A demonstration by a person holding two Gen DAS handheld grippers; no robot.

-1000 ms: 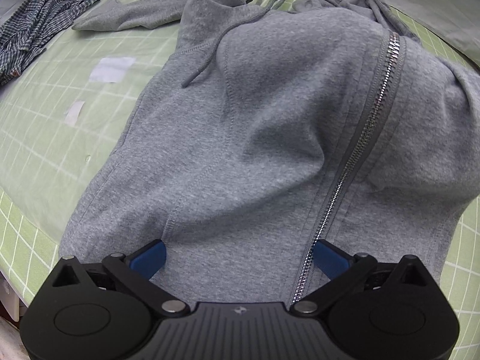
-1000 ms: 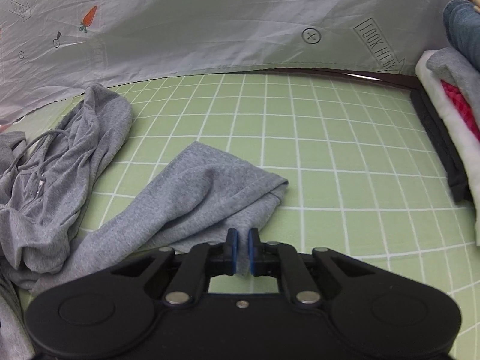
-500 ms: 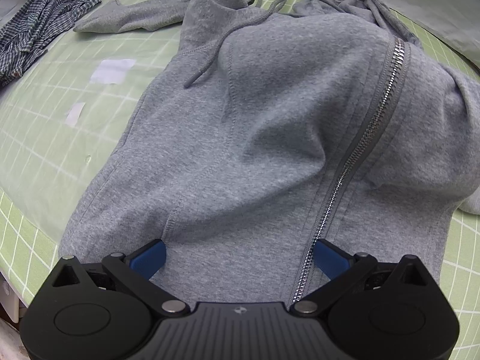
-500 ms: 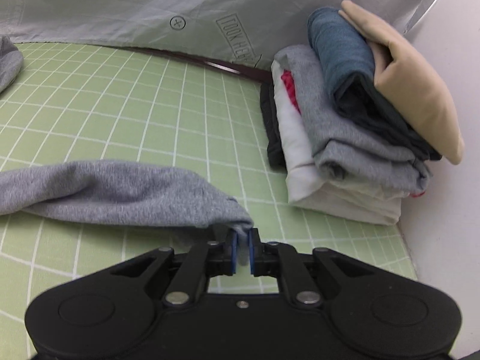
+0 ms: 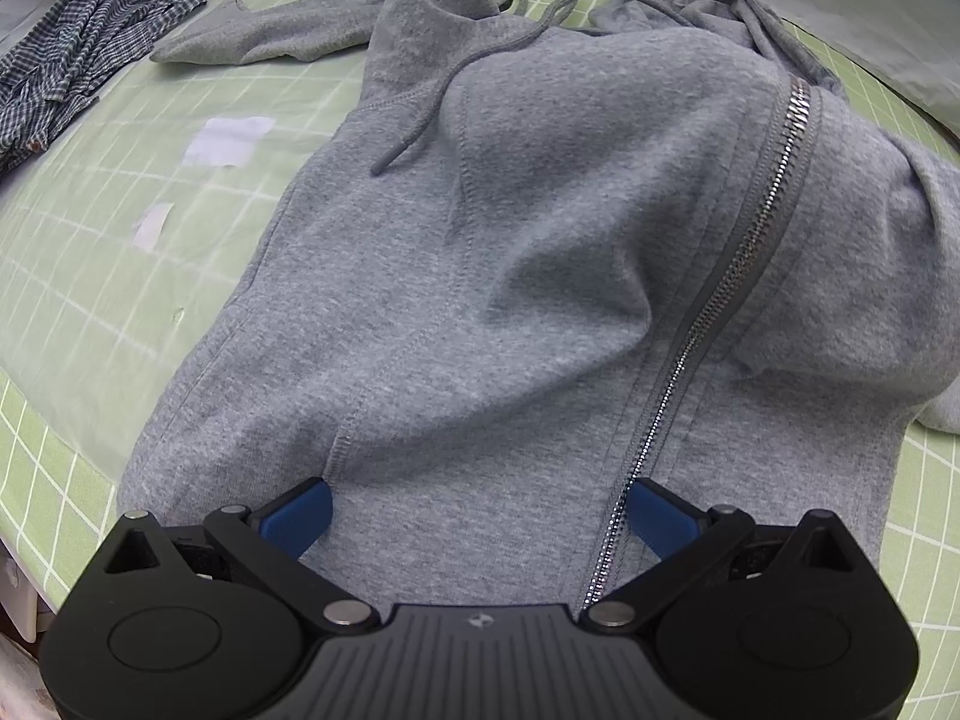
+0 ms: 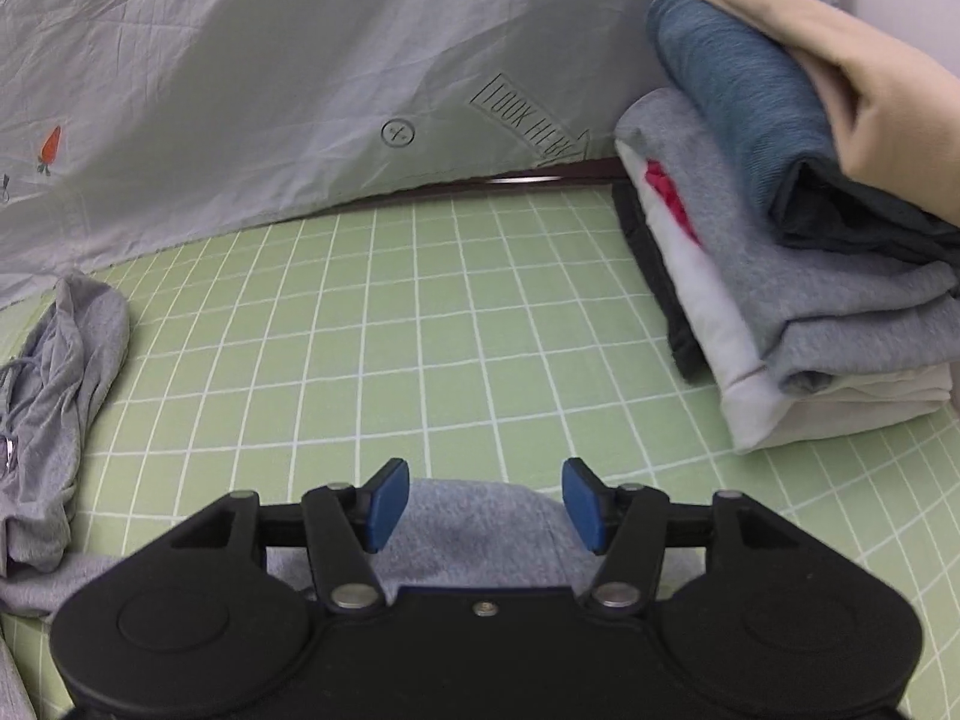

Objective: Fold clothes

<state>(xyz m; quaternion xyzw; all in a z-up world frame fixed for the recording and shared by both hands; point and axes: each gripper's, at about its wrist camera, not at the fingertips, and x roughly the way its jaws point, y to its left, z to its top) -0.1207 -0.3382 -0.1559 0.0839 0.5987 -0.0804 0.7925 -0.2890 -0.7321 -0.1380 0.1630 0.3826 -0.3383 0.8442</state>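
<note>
A grey zip hoodie (image 5: 516, 252) lies spread on the green grid mat, its zipper (image 5: 738, 276) running diagonally and a drawstring (image 5: 432, 108) across the chest. My left gripper (image 5: 477, 510) stands open just above the hem, blue pads wide apart over the fabric. In the right wrist view the hoodie's sleeve end (image 6: 480, 522) lies flat on the mat under my right gripper (image 6: 483, 507), whose jaws are opening with the pads clear of the cloth. The bunched hood part (image 6: 54, 408) sits at the left.
A stack of folded clothes (image 6: 798, 276) stands at the right on the green grid mat (image 6: 420, 330). A grey printed sheet (image 6: 270, 78) rises behind. A checked garment (image 5: 84, 48) lies at the far left, with white tape patches (image 5: 228, 141) on the mat.
My right gripper pulled the sleeve end out to the right toward the folded stack, then opened and let it go. The left gripper stayed put, open over the hem.
</note>
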